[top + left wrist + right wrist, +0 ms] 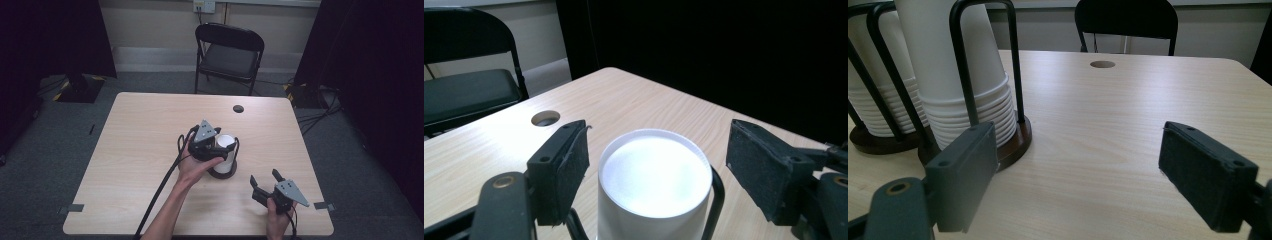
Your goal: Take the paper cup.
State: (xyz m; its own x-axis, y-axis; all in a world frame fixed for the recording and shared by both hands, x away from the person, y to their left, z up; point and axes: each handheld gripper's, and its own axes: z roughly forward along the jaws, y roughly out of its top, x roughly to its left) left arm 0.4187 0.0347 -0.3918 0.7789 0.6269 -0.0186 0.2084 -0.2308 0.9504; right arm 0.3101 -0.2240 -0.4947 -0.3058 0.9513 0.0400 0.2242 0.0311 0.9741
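While left gripper (656,165) straddles top of cup stack (654,182), jaws spread wide, pads clear of cup on both sides, nothing held. Stack sits inverted in wire holder (983,75) on bench (145,150). Right gripper (264,183) wide open, empty, stack ahead-left of it.

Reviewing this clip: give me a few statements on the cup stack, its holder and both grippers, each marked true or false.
1. The left gripper is shut on the cup stack. False: its jaws stand open either side of it.
2. The cups are stacked upside down in a wire holder. True.
3. The right gripper holds a cup. False: it is open and holds nothing.
4. A folding chair stands beyond the table. True.
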